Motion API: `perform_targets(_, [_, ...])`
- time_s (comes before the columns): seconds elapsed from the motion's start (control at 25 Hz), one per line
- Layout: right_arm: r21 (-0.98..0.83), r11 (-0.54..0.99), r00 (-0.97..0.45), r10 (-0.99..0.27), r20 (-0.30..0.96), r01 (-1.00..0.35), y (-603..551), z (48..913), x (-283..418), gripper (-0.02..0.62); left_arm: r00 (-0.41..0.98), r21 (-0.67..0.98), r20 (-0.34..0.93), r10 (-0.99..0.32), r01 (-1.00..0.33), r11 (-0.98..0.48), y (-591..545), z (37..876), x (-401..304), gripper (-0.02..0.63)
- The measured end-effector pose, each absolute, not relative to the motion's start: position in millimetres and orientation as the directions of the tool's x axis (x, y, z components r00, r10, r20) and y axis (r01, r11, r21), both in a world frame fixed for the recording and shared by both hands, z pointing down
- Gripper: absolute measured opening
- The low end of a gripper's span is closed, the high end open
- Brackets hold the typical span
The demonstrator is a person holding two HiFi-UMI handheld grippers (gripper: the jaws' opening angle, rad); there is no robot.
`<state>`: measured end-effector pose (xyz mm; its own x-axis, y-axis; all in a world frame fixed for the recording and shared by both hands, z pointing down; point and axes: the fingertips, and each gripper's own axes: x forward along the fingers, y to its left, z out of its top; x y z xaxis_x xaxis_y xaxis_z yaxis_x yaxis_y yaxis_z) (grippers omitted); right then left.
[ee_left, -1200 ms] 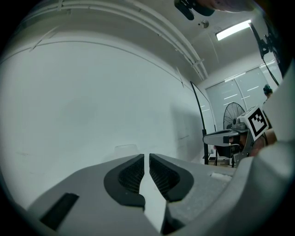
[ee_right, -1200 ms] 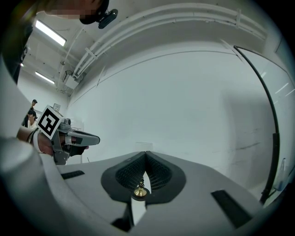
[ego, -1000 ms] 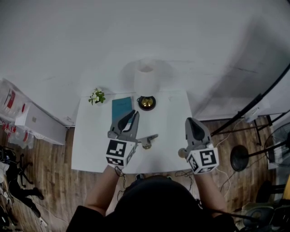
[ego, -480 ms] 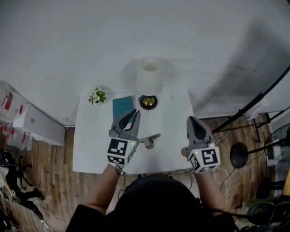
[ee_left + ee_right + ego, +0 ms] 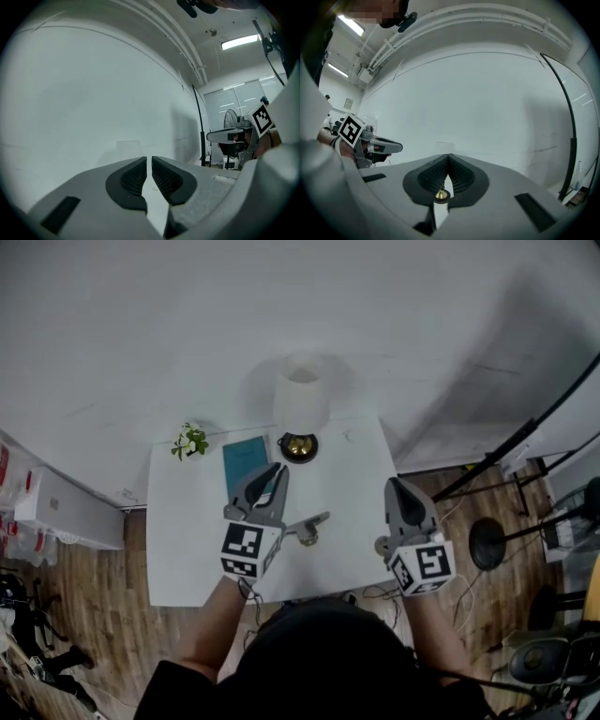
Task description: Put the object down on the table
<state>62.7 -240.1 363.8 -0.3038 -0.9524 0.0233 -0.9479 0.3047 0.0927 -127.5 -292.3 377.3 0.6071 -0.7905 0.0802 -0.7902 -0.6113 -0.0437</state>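
A plain white wall (image 5: pixel 281 306) backs a smooth white tabletop (image 5: pixel 187 549) that stands on a wooden floor (image 5: pixel 94 596). No object shows in either pair of jaws, so which thing the task means cannot be told. Everything loose already rests on the tabletop, which suggests the put-down is done. The left gripper (image 5: pixel 270 479) is held level at the frame's centre left. Its ribbed dark pads stand a narrow slit apart with only white showing through. Just beyond its tips a thin teal book (image 5: pixel 246 460) lies flat, matte-covered. The right gripper (image 5: pixel 394 486), at centre right, has its jaws closed tip to tip on nothing. Both grippers are matte grey plastic, each with a black-and-white marker cube, and they hover over the near half, probably clear of the things. At the rear edge, likely tucked against the wall out of the way, stands a lamp (image 5: pixel 302 395) with a white cylindrical shade and a glossy brass base on a black disc. A small green plant (image 5: pixel 190 442) sits at the upper left corner.
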Motion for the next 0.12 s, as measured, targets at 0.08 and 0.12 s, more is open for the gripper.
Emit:
perform_targets(0.08, [0.095,0.294,-0.293,-0.956,0.029,-0.951,-241.7,365.2,58.9,0.005,0.616,-0.029,0.110,-0.780,-0.782,-0.622,-294.6,385.8,-131.8,0.035])
perform_targets(0.12, [0.096,0.289,-0.287,-0.957,0.031,-0.953,-242.5,366.0,56.9,0.005,0.621,-0.021,0.126,-0.774,-0.778,-0.628,-295.6,390.3,-134.0,0.035])
